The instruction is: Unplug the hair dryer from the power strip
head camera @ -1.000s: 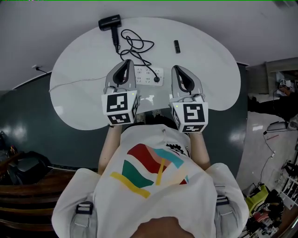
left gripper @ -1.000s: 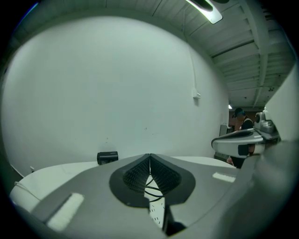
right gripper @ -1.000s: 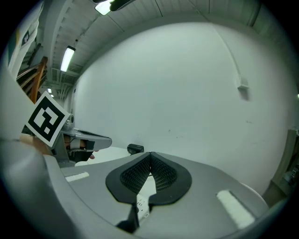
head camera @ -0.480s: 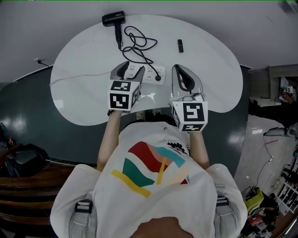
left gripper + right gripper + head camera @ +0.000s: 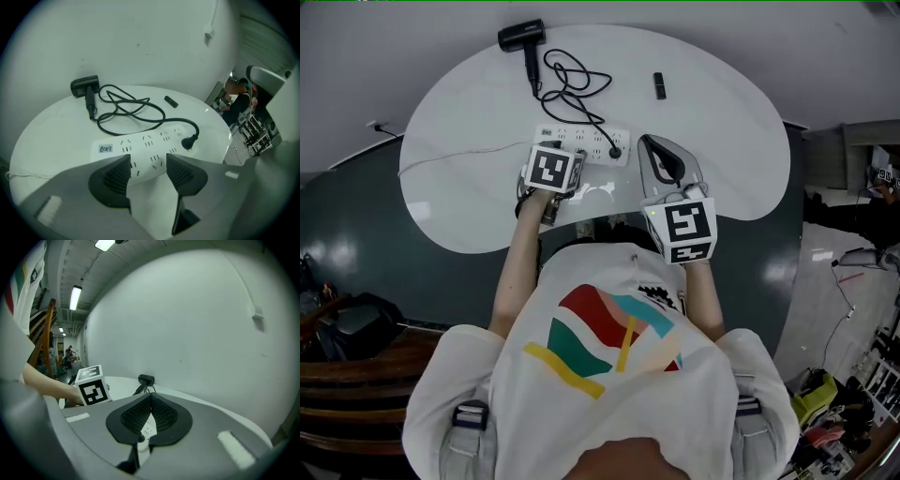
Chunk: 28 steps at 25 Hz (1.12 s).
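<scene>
One white worktop (image 5: 455, 164), one hair dryer (image 5: 521, 37), one black cord (image 5: 123, 134), one plug (image 5: 615, 151), one power strip (image 5: 591, 142), one small black stick (image 5: 658, 85), left tongs (image 5: 148, 165) and right tongs (image 5: 150, 404), two in all, two marker cubes (image 5: 551, 169).

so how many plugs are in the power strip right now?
1: the black plug of the hair dryer, at the right end of the power strip in the left gripper view. The left gripper covers the strip's near edge, so another could be hidden there.
</scene>
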### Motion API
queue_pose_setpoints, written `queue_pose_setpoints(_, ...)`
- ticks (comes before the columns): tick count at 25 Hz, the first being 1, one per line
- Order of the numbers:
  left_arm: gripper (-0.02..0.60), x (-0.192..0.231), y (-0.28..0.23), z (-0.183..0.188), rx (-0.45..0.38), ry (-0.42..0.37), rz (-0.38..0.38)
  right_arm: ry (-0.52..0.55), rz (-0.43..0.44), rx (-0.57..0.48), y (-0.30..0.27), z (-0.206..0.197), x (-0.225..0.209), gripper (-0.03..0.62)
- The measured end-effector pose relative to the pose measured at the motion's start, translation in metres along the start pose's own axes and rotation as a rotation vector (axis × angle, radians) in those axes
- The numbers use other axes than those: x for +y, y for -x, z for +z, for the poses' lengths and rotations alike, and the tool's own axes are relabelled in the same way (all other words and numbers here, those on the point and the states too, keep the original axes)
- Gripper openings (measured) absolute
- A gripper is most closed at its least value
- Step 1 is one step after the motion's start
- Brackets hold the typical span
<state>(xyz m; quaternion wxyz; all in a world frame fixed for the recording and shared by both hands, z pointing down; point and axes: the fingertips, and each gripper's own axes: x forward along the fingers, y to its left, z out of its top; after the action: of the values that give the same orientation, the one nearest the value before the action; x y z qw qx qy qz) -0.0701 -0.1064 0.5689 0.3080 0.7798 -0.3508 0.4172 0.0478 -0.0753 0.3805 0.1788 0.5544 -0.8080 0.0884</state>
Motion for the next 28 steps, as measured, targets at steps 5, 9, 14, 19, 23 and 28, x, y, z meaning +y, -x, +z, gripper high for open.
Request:
queue_pose_setpoints(5,0.129,0.012,0.003,0.017,0.001,-0.146,0.072,0.034,0.097,0.001,-0.016,-0.016,0.015,0.014)
queue_pose_setpoints(9,0.151,0.011,0.003,0.021,0.023,-0.168,0.053,0.043,0.163,0.068,-0.03,-0.047,0.023,0.127)
queue_pose_setpoints(14,0.195,-0.004,0.0,0.004,0.059,-0.215,0.062,0.096,0.169,0.131,-0.04,-0.068,0.023,0.144)
queue_pose_setpoints(19,0.195,-0.003,-0.002,-0.006,0.08,-0.199,0.047,0.109,0.186,0.146,-0.046,-0.076,0.027,0.146)
queue_pose_setpoints(23,0.195,-0.002,-0.002,-0.006,0.097,-0.203,0.046,0.154,0.223,0.174,-0.053,-0.092,0.033,0.175)
queue_pose_setpoints(28,0.196,-0.002,-0.002,-0.005,0.124,-0.203,0.044,0.168,0.244,0.208,-0.07,-0.114,0.031,0.175)
